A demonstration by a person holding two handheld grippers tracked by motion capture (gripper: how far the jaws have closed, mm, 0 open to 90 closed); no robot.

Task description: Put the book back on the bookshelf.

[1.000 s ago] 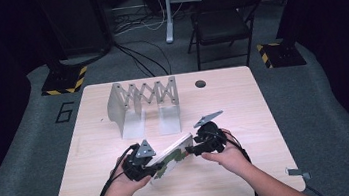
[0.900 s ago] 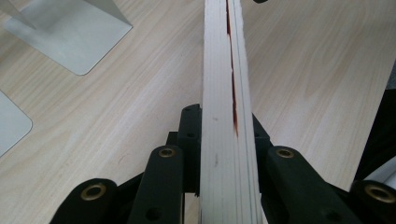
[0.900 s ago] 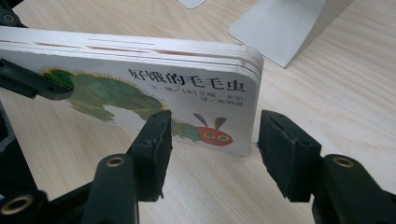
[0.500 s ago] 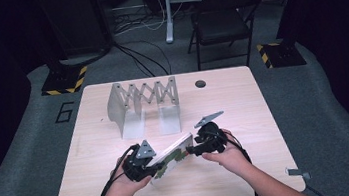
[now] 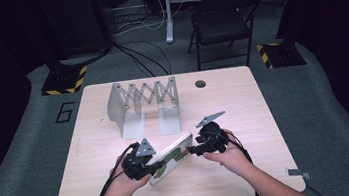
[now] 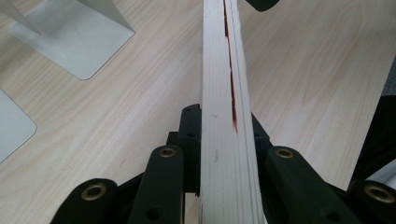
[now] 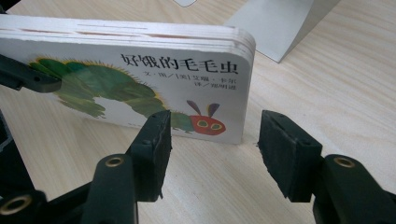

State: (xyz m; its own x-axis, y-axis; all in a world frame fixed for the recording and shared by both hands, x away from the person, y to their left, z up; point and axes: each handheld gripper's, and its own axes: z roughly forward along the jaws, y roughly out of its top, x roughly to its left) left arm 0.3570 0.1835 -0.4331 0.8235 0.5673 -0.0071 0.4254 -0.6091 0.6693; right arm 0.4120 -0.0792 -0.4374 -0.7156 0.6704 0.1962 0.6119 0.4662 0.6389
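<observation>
A white board book (image 5: 172,157) with a green caterpillar on its cover stands on its long edge near the table's front. My left gripper (image 5: 153,170) is shut on its near left end; in the left gripper view the page edges (image 6: 224,93) run up between the jaws of the left gripper (image 6: 223,121). My right gripper (image 5: 192,150) is at the book's right end and is open. In the right gripper view the cover (image 7: 140,70) faces me just beyond the right gripper (image 7: 215,135), with nothing between the pads (image 7: 156,140).
A grey expanding book rack (image 5: 142,99) with two flat base plates (image 6: 74,37) stands at the back left of the wooden table (image 5: 243,99). A round hole (image 5: 200,83) is near the far edge. A folding chair (image 5: 220,17) stands beyond the table.
</observation>
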